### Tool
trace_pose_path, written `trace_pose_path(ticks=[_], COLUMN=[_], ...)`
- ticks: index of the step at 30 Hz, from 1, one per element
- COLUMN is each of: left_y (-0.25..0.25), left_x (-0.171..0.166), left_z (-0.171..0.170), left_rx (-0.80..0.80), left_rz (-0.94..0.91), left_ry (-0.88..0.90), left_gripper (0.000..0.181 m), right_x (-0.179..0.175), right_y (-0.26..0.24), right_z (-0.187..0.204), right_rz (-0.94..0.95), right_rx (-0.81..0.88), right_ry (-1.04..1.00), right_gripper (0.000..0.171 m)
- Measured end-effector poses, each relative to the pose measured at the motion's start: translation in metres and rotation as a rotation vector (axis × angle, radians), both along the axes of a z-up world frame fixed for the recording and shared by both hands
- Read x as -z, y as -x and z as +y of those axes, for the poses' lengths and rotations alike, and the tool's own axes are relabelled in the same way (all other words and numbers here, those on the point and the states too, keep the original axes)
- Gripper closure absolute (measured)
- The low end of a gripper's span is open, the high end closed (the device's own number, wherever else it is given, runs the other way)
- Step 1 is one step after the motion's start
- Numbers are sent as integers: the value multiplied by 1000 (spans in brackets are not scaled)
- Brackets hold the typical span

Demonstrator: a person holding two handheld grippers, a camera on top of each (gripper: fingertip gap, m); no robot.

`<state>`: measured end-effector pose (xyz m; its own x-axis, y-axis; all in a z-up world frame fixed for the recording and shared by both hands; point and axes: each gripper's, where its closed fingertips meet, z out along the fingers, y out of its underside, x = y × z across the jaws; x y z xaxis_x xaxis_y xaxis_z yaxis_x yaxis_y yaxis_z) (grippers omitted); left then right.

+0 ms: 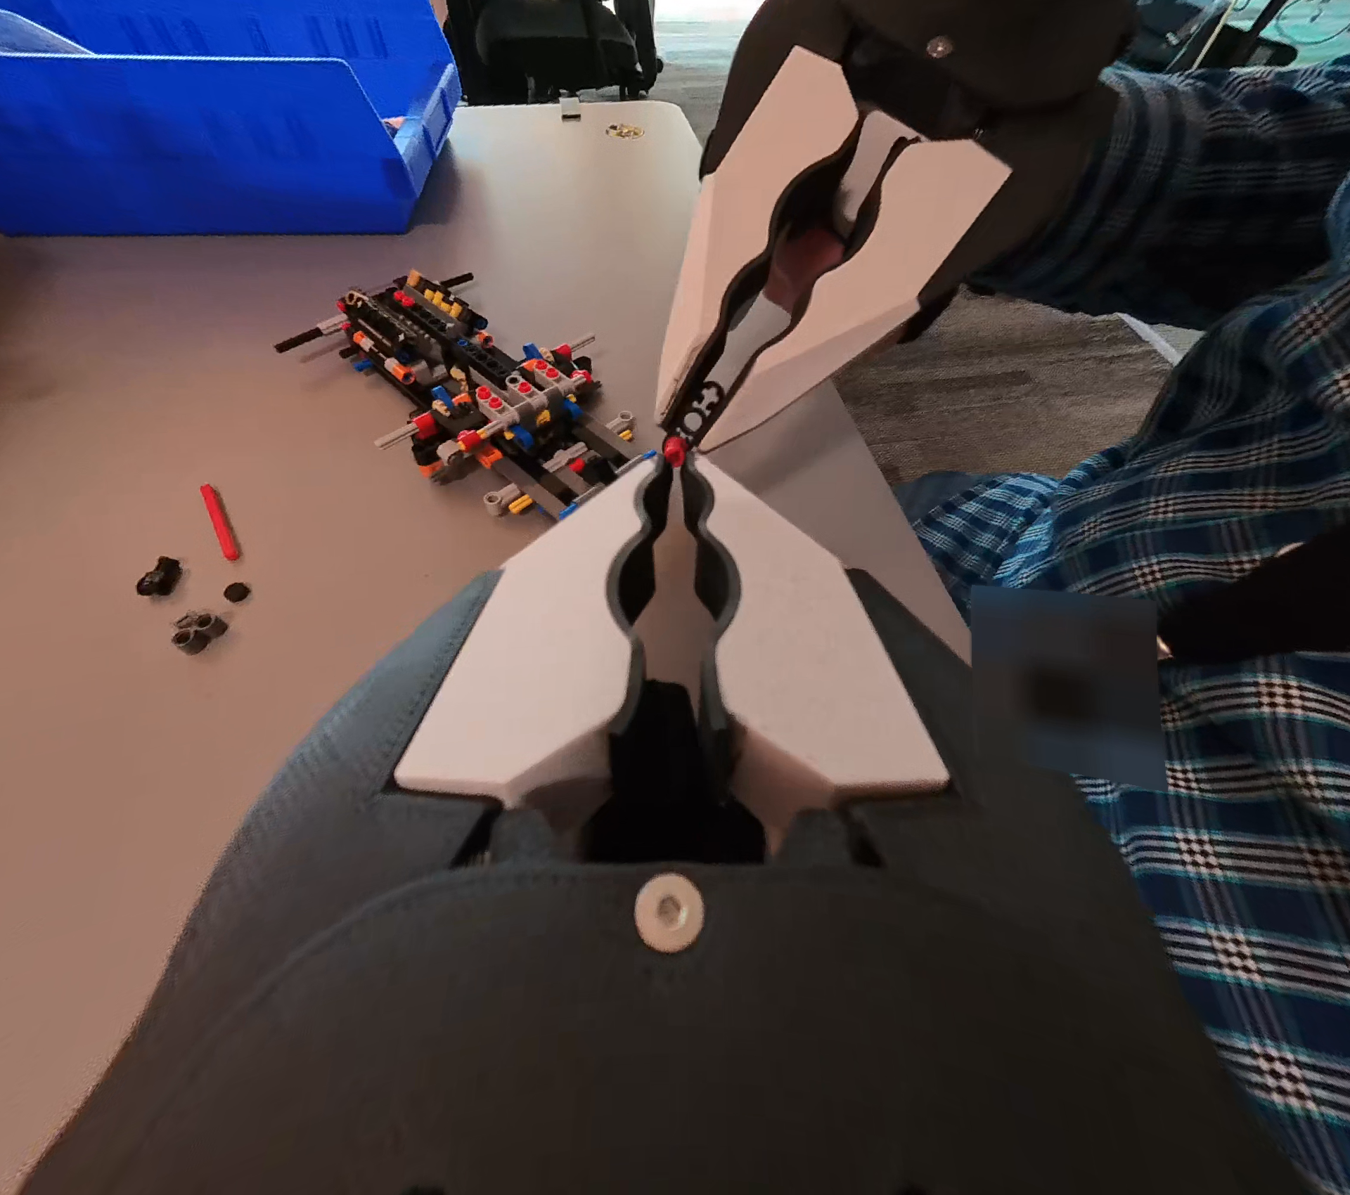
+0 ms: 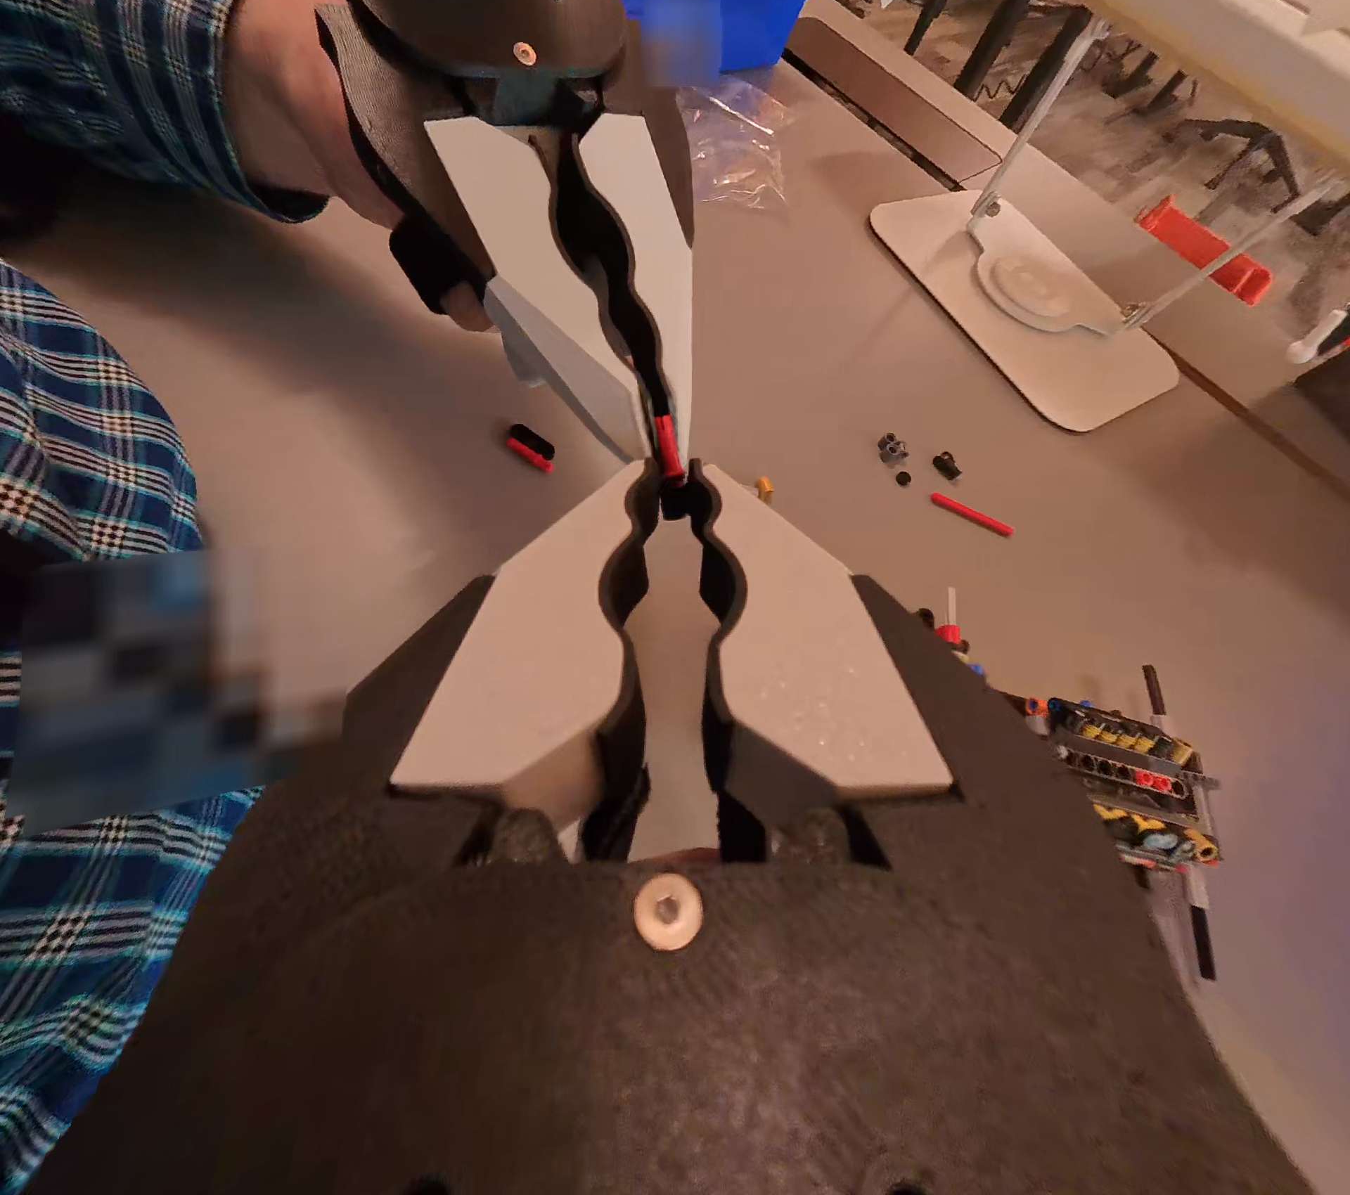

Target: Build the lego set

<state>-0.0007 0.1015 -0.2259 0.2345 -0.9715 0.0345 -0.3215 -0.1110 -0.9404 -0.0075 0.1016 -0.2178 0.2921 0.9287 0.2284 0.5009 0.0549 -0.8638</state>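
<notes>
My left gripper (image 1: 673, 467) is shut on a small red pin (image 1: 673, 448). My right gripper (image 2: 672, 488) is shut on a small black holed connector (image 2: 672, 505). The two grippers meet tip to tip above the grey table, and the red pin touches the black connector. In the left wrist view the right gripper (image 1: 684, 433) comes in from the upper right with the connector (image 1: 698, 409). In the right wrist view the left gripper (image 2: 661, 429) comes down from above with the pin (image 2: 666, 440). The part-built lego chassis (image 1: 475, 386) lies on the table to the left, and also shows in the right wrist view (image 2: 1132, 780).
Loose parts lie on the table: a red axle (image 1: 219, 521), two black pieces (image 1: 158, 576), a grey connector (image 1: 199, 630), and a red-and-black piece (image 2: 529, 446). A blue bin (image 1: 219, 137) stands at the back. A plastic bag (image 2: 738, 145) and a white stand base (image 2: 1023, 298) are nearby. Only a small space, under 4 cm, lies between the two pairs of fingers.
</notes>
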Motion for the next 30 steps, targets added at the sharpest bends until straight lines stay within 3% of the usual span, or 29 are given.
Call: trace_pose_path(ticks=[14, 18, 30], left_y=[2, 3, 9], left_x=[4, 6, 13], left_z=[0, 1, 17], left_rx=[3, 0, -59], left_rz=[10, 4, -14], left_ry=[86, 122, 249], left_gripper=[180, 180, 180], right_x=[-4, -5, -12], right_y=[-2, -4, -30], right_z=[1, 1, 14], right_rz=[40, 32, 74], right_rx=[0, 5, 153], right_ry=[35, 26, 37], right_gripper=[160, 167, 160])
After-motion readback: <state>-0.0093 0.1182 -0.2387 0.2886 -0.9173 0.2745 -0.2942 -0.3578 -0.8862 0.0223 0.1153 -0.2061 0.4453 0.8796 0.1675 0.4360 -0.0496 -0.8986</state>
